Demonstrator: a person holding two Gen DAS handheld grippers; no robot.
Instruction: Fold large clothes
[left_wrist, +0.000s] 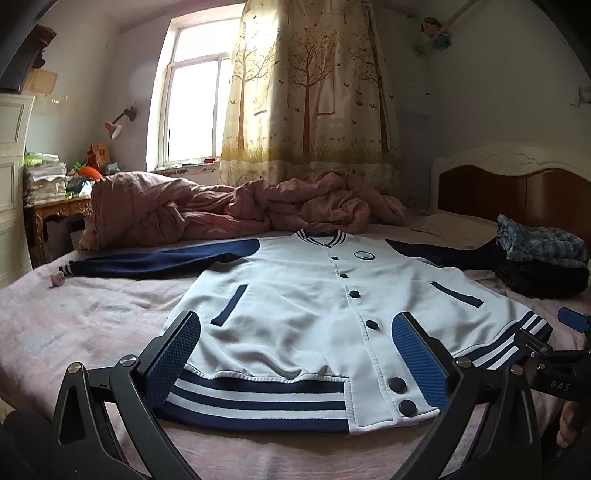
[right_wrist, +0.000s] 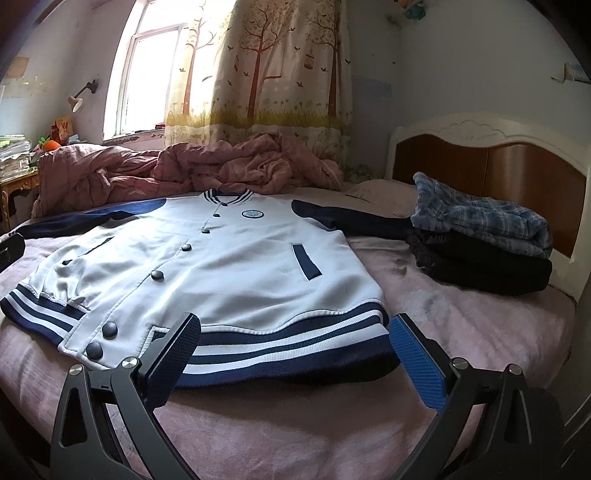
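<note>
A white baseball jacket (left_wrist: 295, 295) with navy sleeves and a striped hem lies flat and buttoned on the pink bed, collar away from me, both sleeves spread out. My left gripper (left_wrist: 295, 343) hangs open just above the hem's left half, nothing between its fingers. In the right wrist view the same jacket (right_wrist: 221, 266) fills the middle, and my right gripper (right_wrist: 295, 343) stands open over the hem's right half, also holding nothing. The right gripper's body (left_wrist: 554, 354) shows at the right edge of the left wrist view.
A crumpled pink quilt (left_wrist: 221, 206) lies behind the collar. A stack of folded clothes (right_wrist: 484, 240) sits on the jacket's right sleeve end, by the headboard (right_wrist: 491, 162). A cluttered side table (left_wrist: 55, 199) stands at the far left. Bare pink sheet (right_wrist: 461, 325) lies right of the jacket.
</note>
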